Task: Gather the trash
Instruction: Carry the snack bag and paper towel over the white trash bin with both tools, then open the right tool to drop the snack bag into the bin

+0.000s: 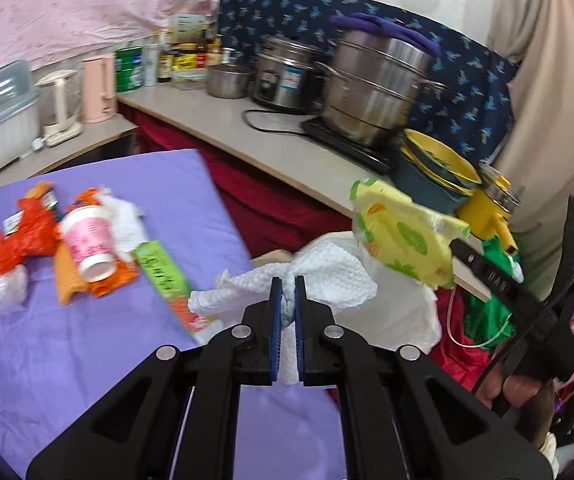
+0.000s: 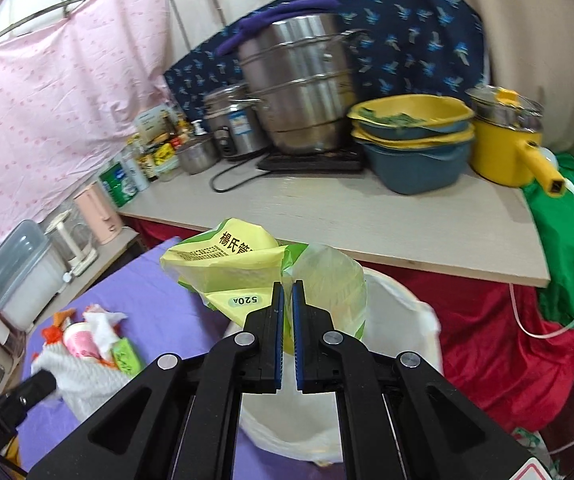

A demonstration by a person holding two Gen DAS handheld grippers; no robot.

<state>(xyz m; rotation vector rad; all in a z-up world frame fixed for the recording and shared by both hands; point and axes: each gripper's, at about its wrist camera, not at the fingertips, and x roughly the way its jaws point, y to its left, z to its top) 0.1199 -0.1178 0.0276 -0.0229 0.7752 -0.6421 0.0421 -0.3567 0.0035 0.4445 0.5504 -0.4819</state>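
Paper towel point(image 1: 327, 280): soft, featherlight, clenched in left tongs point(image 1: 288, 300). Yellow snack bag point(image 2: 239, 276): crinkly, slippery (likely empty), pinched at edge by right tongs point(image 2: 287, 304), above white-lined bin point(image 2: 403, 320).

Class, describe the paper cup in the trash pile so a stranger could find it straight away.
Start at the purple cloth covering the low table. On it lies a heap of trash around an orange wrapper. The paper cup lies on its side there, the only round thing, white with a pink print.

Crumpled white paper towel point(image 1: 327, 276) and yellow-green wrapper point(image 2: 239, 272) — both aloft above white-lined bin point(image 2: 403, 320).
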